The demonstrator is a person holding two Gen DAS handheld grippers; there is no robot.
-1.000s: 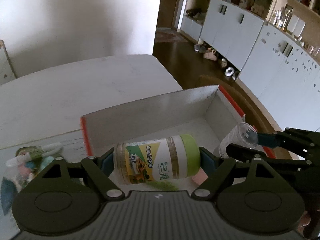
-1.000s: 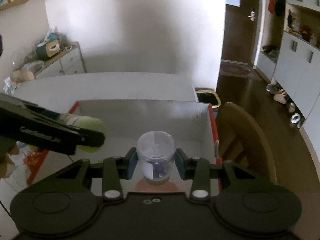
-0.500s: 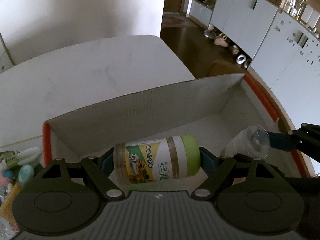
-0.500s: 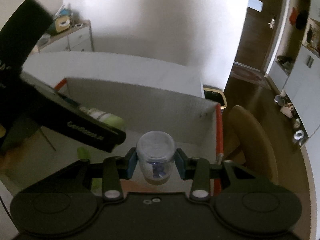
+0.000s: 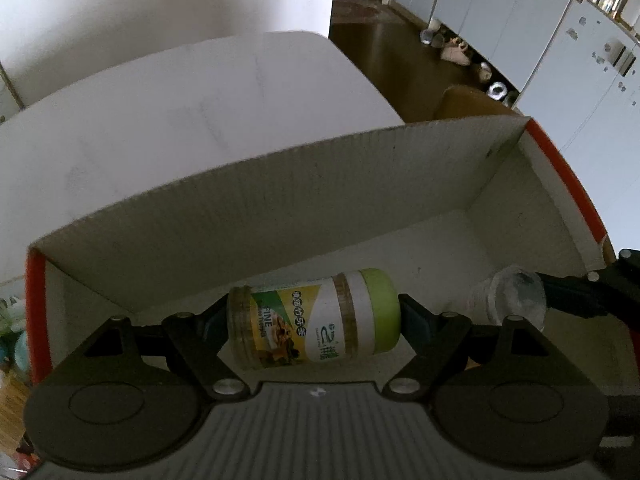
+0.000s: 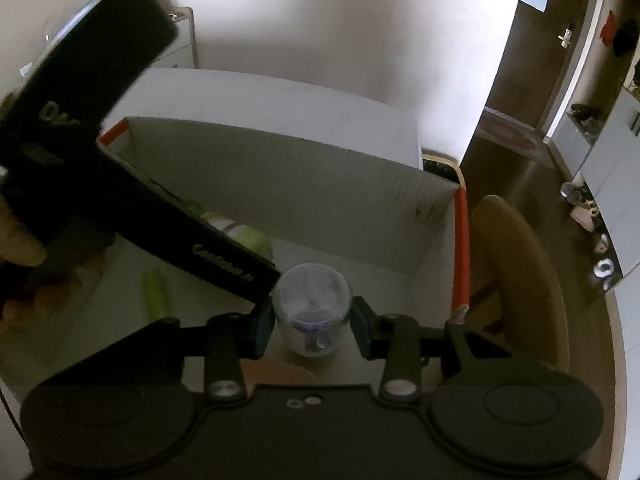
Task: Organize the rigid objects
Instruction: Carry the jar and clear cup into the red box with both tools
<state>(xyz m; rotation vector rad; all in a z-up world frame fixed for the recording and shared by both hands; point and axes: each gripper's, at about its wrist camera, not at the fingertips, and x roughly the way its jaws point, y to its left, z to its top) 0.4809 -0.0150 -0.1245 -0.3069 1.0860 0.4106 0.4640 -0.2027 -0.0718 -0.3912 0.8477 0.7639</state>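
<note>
My left gripper [image 5: 314, 320] is shut on a jar with a green lid and yellow label [image 5: 312, 318], held sideways low inside an open cardboard box [image 5: 280, 200] with orange edges. My right gripper [image 6: 312, 320] is shut on a clear plastic cup-like container [image 6: 312, 308], also inside the box near its right side. The clear container shows in the left wrist view [image 5: 508, 298], right of the jar. The left gripper's body [image 6: 160, 220] crosses the right wrist view, with the jar's green lid [image 6: 252, 240] just behind it.
A green oblong object [image 6: 156, 292] lies on the box floor at left. The box stands on a white table [image 5: 200, 100]. A wooden chair [image 6: 520, 280] is right of the box. Small items [image 5: 12, 320] lie left of the box.
Both grippers have moved forward and down into the box with their objects. The box walls now fill more of both views, and the two grippers are closer together.
</note>
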